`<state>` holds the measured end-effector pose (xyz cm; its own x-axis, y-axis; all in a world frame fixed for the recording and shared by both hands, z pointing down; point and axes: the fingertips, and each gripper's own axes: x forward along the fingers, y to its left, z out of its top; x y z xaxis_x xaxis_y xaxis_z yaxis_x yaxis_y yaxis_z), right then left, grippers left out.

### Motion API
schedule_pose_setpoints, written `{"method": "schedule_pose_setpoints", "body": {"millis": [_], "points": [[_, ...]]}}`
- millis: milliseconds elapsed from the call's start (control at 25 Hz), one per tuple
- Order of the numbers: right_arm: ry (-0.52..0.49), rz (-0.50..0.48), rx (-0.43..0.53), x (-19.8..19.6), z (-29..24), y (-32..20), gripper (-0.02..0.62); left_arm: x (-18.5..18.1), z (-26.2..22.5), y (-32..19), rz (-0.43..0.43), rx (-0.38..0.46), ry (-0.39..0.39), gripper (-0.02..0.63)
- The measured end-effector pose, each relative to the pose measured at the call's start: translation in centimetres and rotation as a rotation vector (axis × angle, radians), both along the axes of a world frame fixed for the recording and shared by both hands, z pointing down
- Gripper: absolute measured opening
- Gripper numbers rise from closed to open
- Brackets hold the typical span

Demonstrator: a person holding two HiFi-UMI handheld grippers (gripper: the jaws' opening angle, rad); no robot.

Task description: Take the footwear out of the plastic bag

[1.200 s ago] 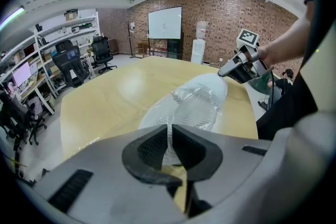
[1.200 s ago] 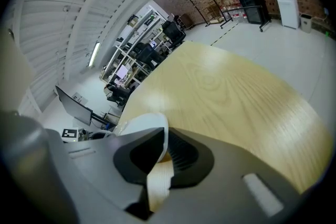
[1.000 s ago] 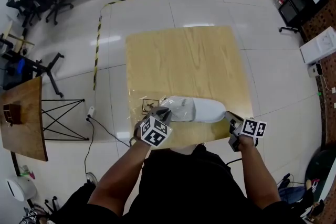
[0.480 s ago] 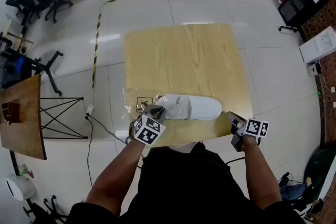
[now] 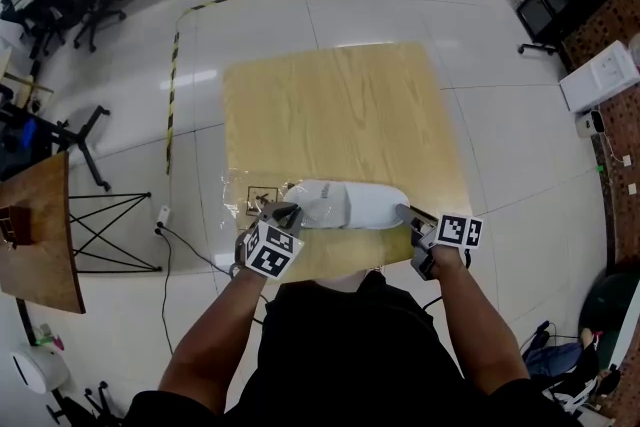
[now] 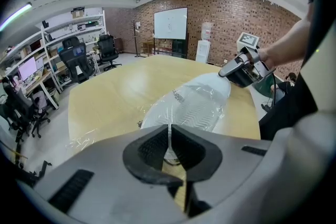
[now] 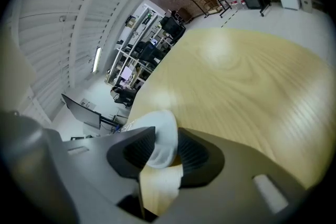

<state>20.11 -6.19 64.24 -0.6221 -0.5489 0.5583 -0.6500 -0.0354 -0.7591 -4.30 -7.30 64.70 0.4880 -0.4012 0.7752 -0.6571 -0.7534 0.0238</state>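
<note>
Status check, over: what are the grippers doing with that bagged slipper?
Left gripper just closed further on plastic bag edge. Right gripper just opened, slipper end between jaws. Slipper not yet out. Path clear.

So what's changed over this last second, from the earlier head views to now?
The right tongs moved leftward from the table's near corner to the white slipper. Their jaws have just been opening, and the slipper's end now stands between them. The left tongs have just closed slightly further on the plastic bag film. Unchanged: slipper still in the bag on the wooden table.
</note>
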Motion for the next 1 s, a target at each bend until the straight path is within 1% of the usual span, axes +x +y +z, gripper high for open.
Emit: {"method": "schedule_pose_setpoints", "body": {"millis": [280, 560, 1000], "points": [[-0.018, -0.003, 0.001, 0.6, -0.6, 0.9, 0.100, 0.5, -0.2, -0.2, -0.010, 0.008, 0.006, 0.026], [-0.026, 0.075, 0.003, 2.8, -0.9, 1.3, 0.091, 0.2, -0.2, -0.2, 0.012, 0.011, -0.020, 0.028], [0.025, 0.117, 0.002, 6.6, -0.8, 2.6, 0.092, -0.2, 0.8, -0.3, 0.016, 0.004, -0.046, 0.026]]}}
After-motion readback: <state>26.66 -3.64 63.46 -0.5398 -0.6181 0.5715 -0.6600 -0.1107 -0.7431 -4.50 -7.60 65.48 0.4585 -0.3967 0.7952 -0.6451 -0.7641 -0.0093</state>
